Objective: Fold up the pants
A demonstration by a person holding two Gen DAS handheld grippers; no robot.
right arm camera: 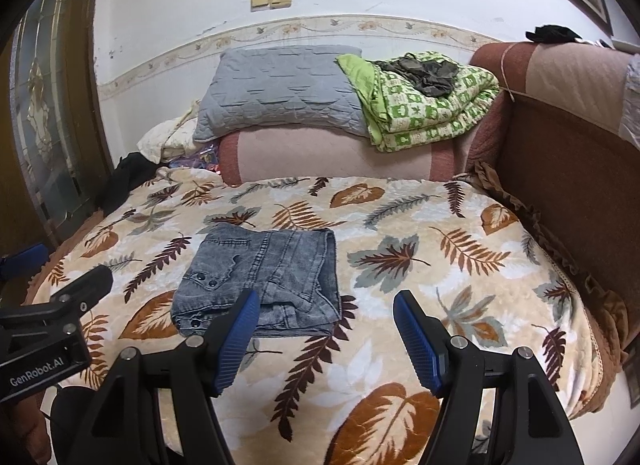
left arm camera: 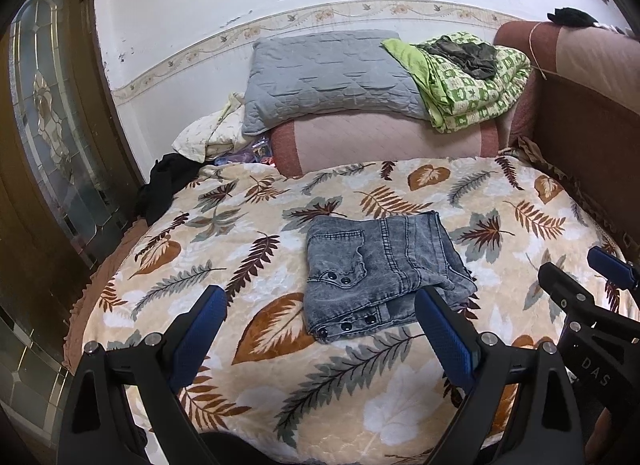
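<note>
Lying folded into a compact rectangle mid-bed on the leaf-print blanket (left arm camera: 248,233): grey denim pants (left arm camera: 384,269). Likely soft yet fairly heavy, thick at seams and snap-button edge, not slippery; best pinched at a stacked corner or along the folded edge, catching all layers. Left gripper (left arm camera: 320,329) spread wide, empty, hovering just short of the near edge. Right gripper (right arm camera: 326,333) likewise apart, holding and touching nothing.
</note>
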